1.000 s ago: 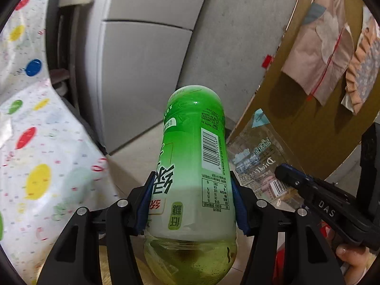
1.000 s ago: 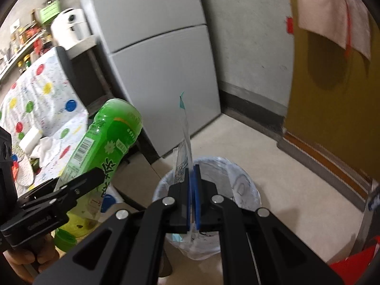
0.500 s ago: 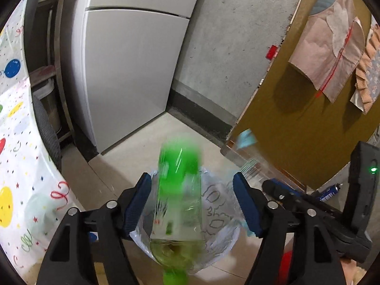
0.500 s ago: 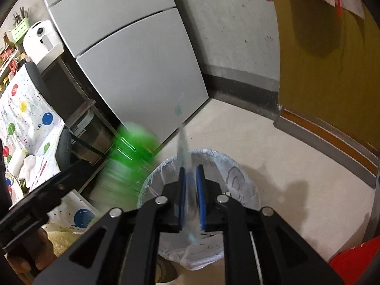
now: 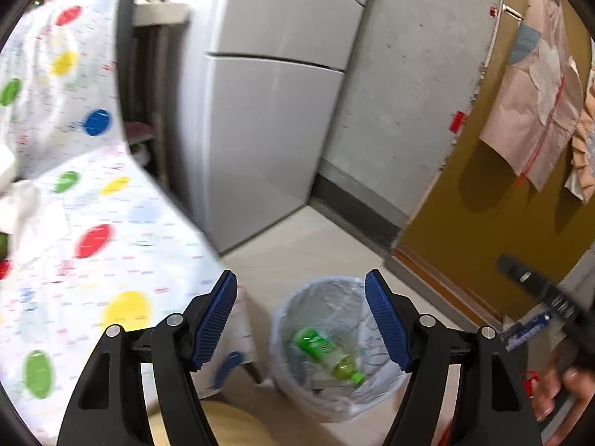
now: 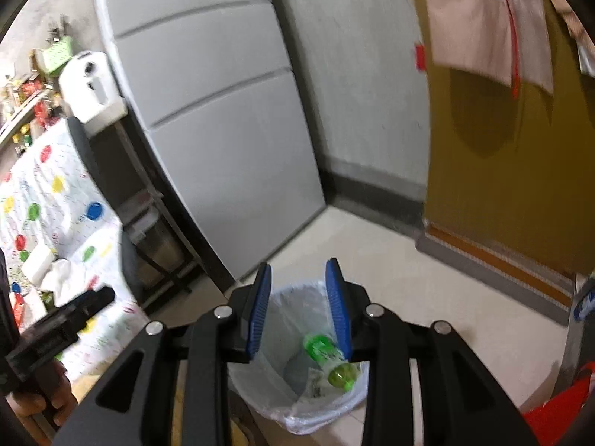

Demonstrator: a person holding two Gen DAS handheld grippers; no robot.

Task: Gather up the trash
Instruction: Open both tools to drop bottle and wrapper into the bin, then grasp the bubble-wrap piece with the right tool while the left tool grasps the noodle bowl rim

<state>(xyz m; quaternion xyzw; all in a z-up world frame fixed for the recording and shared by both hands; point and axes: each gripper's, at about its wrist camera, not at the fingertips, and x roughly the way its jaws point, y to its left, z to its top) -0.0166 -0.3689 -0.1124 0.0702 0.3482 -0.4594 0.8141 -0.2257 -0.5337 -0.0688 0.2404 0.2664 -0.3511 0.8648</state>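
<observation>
Nearest to me, my left gripper (image 5: 301,319) stood with its blue pads wide apart and nothing between them. My right gripper (image 6: 301,308) showed a narrower gap, its jaws having just been opening, and it too held nothing.

Below both, the waste bin (image 5: 357,401) stood on the pale floor, lined with a clear plastic bag (image 6: 275,401). The green bottle (image 5: 327,353) lay tilted inside it, cap end toward the lower right, resting on some pale scraps (too blurred for me to name). In the right wrist view the same bottle (image 6: 329,360) sat just under the right-hand pad.

To the left hung the polka-dot tablecloth (image 5: 93,241), its edge near the bin. At the right edge of the left view I saw the person's hand (image 5: 565,390) around the other gripper's handle.

Farther off stood the grey refrigerator (image 5: 267,130), then the concrete wall (image 5: 401,93), with a mustard-brown door (image 5: 502,204) to the right.
</observation>
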